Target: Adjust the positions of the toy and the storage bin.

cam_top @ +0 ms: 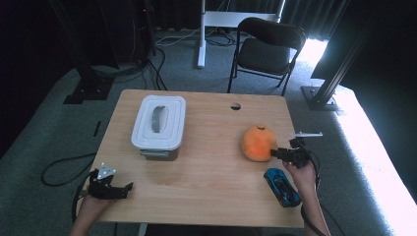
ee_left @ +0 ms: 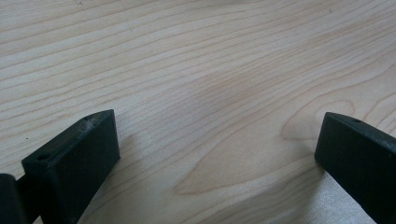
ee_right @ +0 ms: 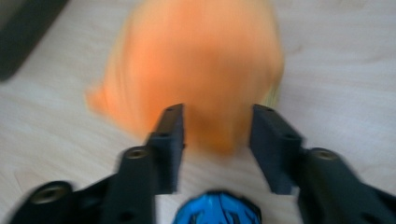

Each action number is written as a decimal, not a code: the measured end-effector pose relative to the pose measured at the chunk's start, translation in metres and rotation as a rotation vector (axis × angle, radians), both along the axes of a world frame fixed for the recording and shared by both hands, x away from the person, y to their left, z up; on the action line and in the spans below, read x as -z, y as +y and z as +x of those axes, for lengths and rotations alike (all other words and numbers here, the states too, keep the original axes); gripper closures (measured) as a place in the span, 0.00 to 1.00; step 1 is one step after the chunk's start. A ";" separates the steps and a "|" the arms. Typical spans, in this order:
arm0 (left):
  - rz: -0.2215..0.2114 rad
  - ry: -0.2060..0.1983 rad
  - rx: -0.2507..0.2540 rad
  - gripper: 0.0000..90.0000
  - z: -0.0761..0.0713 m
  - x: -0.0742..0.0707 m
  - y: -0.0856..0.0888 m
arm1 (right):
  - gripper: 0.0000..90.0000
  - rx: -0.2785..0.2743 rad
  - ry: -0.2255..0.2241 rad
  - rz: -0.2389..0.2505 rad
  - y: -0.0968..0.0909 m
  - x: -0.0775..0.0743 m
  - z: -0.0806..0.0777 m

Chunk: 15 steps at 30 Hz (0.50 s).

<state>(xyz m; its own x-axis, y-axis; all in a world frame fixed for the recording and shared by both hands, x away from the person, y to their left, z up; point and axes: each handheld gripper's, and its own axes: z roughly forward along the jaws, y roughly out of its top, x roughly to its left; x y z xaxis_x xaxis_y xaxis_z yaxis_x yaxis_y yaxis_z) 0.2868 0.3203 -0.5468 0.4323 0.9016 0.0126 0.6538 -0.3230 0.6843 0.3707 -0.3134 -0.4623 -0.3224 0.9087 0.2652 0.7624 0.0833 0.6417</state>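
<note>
Right gripper, at the high view's right, has its jaws partly open against the round orange pumpkin-like object on the wooden counter, holding nothing. Closing off-centre could roll it. Left gripper idles open, lower left.

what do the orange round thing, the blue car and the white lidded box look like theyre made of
The round orange pumpkin-like thing looks soft and matte, perhaps plush or foam: no shine, a fuzzy outline; blur leaves it open. The small blue toy car looks like glossy painted plastic or metal, judging by bright highlights. The white rectangular lidded box seems smooth moulded plastic, with stepped ridges and a grey handle recess.
</note>
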 end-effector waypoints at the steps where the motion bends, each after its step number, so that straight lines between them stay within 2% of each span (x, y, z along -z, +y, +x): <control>1: 0.000 0.000 0.000 0.00 0.000 0.000 0.000 | 0.54 0.008 -0.014 0.021 0.000 -0.004 0.000; 3: 0.000 0.000 0.000 0.00 0.000 0.000 0.000 | 0.43 0.010 -0.033 0.047 0.000 -0.010 0.002; 4: 0.000 0.000 0.000 0.00 0.000 0.000 0.000 | 0.42 0.023 -0.044 0.038 0.002 -0.013 0.003; 6: 0.000 0.000 0.000 0.00 0.000 0.000 0.000 | 0.33 0.051 -0.056 0.027 0.005 -0.015 0.006; 7: 0.000 0.000 0.000 0.00 0.000 0.000 0.000 | 0.33 0.051 -0.056 0.027 0.005 -0.015 0.006; 9: 0.000 0.000 0.000 0.00 0.000 0.000 0.000 | 0.27 0.065 -0.044 0.027 0.012 -0.013 0.013; 11: 0.000 0.000 0.000 0.00 0.000 0.000 0.000 | 0.25 0.060 -0.027 0.025 0.019 -0.010 0.017; 15: 0.000 0.000 0.000 0.00 0.000 0.000 0.000 | 0.22 0.053 -0.004 -0.023 0.034 0.001 0.023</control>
